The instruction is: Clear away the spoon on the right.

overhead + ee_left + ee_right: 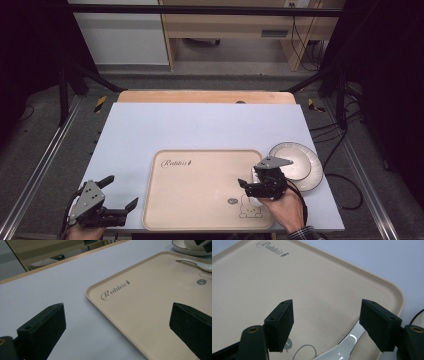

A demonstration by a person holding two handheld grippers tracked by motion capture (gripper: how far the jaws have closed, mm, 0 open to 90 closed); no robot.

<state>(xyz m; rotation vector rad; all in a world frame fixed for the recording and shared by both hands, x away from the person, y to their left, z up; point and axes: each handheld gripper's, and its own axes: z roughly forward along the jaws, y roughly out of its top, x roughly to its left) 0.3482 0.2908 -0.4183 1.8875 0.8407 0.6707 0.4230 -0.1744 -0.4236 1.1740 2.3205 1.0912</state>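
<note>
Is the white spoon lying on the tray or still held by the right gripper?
On the tray. The white spoon lies on the beige tray, and the right gripper is open, its fingers apart and not pressing it.

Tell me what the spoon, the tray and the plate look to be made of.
The white spoon looks like glazed ceramic: glossy, with bright highlights. The beige rectangular tray looks like matte plastic or melamine: a dull, faintly speckled surface with a printed word and a cartoon; which of the two I cannot tell. The round white plate with a dark rim line seems glazed ceramic, smooth and slightly shiny.
</note>
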